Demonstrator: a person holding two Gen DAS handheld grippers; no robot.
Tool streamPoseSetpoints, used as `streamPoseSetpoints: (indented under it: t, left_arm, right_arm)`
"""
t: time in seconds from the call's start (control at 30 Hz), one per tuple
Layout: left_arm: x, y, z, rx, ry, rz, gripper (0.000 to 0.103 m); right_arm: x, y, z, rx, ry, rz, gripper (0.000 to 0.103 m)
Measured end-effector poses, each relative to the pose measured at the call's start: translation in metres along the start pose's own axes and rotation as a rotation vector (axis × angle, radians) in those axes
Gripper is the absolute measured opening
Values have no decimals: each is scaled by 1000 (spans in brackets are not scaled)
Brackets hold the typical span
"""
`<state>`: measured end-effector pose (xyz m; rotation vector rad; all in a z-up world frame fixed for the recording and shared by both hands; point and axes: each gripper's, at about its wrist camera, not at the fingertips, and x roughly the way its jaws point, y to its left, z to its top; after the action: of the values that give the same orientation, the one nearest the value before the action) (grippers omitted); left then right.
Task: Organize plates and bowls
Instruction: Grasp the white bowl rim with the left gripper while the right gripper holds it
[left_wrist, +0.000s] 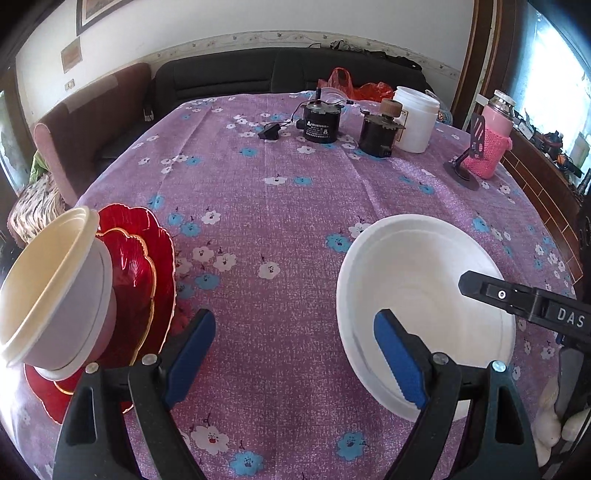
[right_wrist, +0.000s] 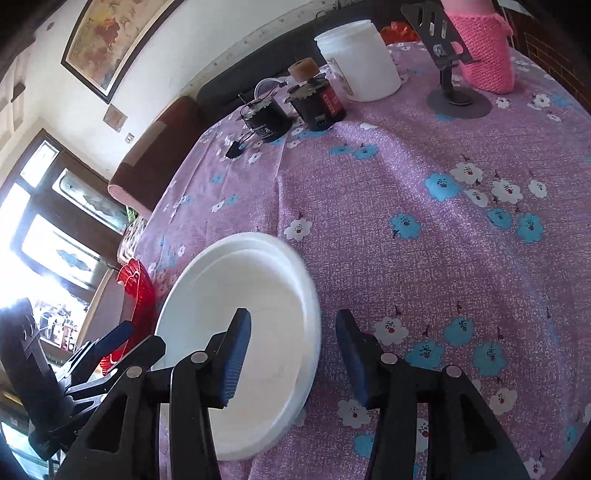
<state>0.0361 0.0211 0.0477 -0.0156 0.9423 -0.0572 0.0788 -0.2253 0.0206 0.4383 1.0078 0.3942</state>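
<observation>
White foam plate (left_wrist: 417, 280) lies at four o'clock; left gripper (left_wrist: 295, 354) and right gripper (right_wrist: 291, 354), seemingly lettered "DAS", both gape empty.

Bright daylight fills both views, coming from a window (left_wrist: 554, 74) at the left wrist view's far right and a blown-out window (right_wrist: 22, 258) at the right wrist view's left. The white plate (right_wrist: 258, 295) glares, nearly featureless. Fisheye distortion bends the surface (left_wrist: 277, 221) and darkens corners; soft shadows, slight blur at edges
</observation>
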Motion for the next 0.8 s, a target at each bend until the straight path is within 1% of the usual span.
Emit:
streamPoseSetpoints:
  t: [0.1, 0.2, 0.37, 0.47, 0.63, 0.8]
  left_arm:
    - [7, -4, 0, -2, 2, 0, 87]
    - [10, -13, 1, 10, -11, 0, 87]
    - [13, -25, 1, 26, -48, -8, 87]
    - [16, -27, 0, 32, -69, 1, 87]
    - [23, -25, -2, 25, -70, -9, 87]
    - [25, -26, -5, 37, -68, -13, 87]
  right_arm:
    - [-6, 1, -6, -7, -29, -15, 52]
    - [-3, 7, -9, -33, -51, -55, 52]
    - [4, 17, -14, -90, -56, -110, 52]
    - [7, 18, -17, -109, -58, -144, 51]
    - [11, 16, -18, -115, -54, -161, 51]
    - [17, 17, -19, -139, -58, -206, 51]
